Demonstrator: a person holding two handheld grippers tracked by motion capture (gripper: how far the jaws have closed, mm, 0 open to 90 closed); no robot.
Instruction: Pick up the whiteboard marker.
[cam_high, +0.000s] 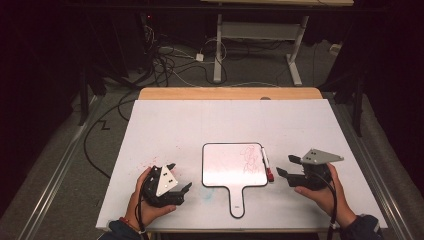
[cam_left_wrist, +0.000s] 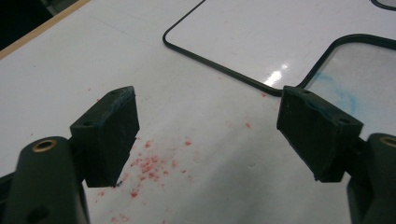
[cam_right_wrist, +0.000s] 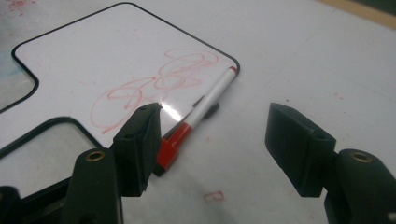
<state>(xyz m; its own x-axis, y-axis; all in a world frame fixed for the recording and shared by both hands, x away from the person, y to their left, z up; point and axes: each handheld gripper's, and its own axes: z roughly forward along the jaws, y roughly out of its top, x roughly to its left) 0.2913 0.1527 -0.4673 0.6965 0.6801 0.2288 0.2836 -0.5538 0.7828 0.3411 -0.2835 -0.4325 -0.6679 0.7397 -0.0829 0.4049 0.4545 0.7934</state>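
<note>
A small paddle-shaped whiteboard (cam_high: 225, 170) with a black rim and a short handle (cam_high: 237, 202) lies flat on the table's near middle. Red scribbles (cam_high: 250, 159) cover its right part. A white marker with a red cap (cam_high: 266, 164) rests along its right edge. My left gripper (cam_high: 177, 180) sits low at the board's left, open, with bare tabletop between its jaws (cam_left_wrist: 210, 135). My right gripper (cam_high: 285, 166) is just right of the marker, open and holding nothing. In the right gripper view (cam_right_wrist: 215, 140) the marker (cam_right_wrist: 205, 109) lies ahead, its red cap beside the left jaw.
A white sheet (cam_high: 225, 120) covers the table, with a wooden strip (cam_high: 230, 93) at the far edge. Red specks (cam_left_wrist: 149, 165) dot the sheet by my left gripper and a faint blue smudge (cam_high: 207, 196) lies left of the handle. Cables (cam_high: 165, 60) and a desk frame (cam_high: 260, 45) stand beyond.
</note>
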